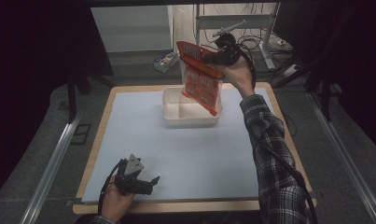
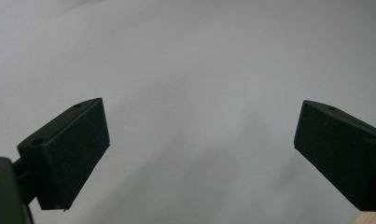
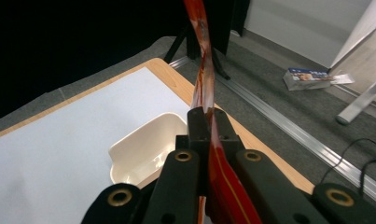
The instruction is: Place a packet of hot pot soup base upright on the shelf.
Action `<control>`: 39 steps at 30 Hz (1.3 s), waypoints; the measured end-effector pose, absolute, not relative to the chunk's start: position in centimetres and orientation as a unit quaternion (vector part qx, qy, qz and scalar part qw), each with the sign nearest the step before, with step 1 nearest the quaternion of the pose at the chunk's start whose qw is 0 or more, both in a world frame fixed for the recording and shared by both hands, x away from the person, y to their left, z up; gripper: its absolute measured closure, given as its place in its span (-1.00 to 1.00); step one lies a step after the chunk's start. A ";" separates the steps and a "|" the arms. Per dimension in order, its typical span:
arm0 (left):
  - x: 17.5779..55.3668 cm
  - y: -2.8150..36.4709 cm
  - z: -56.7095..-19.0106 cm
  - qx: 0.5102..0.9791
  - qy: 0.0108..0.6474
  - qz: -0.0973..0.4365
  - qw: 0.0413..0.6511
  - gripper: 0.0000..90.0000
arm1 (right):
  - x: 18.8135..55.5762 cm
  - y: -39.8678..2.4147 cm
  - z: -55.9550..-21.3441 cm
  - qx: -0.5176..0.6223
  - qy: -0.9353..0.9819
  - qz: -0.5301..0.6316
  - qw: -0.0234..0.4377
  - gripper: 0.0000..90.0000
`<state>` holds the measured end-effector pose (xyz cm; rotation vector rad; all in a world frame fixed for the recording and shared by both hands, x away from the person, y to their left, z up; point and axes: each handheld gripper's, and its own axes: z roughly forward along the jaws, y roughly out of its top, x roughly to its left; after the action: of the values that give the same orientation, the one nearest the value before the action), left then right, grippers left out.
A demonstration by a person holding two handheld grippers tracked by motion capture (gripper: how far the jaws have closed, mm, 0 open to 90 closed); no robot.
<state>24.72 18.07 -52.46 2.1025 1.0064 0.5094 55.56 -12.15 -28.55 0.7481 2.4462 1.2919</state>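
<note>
An orange-red snack bag (image 1: 202, 79) hangs above the white tub (image 1: 172, 116) at the far middle of the table, its lower corner dipping toward the tub's right side. My right gripper (image 1: 212, 59) is shut on the bag's upper part. In the right gripper view the jaws clamp the bag (image 3: 205, 60) edge-on, with the tub (image 3: 129, 151) below and to the left. My left gripper (image 1: 148, 183) rests near the table's front left edge, held in a hand. Its pads (image 2: 69, 149) stand wide apart over the bare mat, with nothing between them.
A pale blue mat (image 1: 143, 140) covers the wooden table (image 1: 99, 121). Beyond the far edge, a small box (image 1: 166, 60) lies on the floor beside metal stand legs (image 1: 267, 46) and cables. A metal rail (image 1: 50, 163) runs along the table's left.
</note>
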 end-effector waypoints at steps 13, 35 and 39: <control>24.7 18.0 -52.5 0.820 0.394 0.196 0.367 -0.93 | 56.8 -11.9 -32.5 0.271 0.849 0.442 0.105 0.97; 24.8 17.8 -52.7 0.826 0.393 0.193 0.356 -0.93 | 58.4 -14.2 -34.2 0.325 0.827 0.432 0.157 0.18; 24.8 17.7 -52.6 0.827 0.392 0.194 0.354 -0.93 | 58.6 -14.2 -34.3 0.332 0.824 0.426 0.171 -0.29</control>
<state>24.75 17.72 -52.62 2.1372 1.0140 0.5022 58.59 -14.20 -34.33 0.9442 2.3401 1.2097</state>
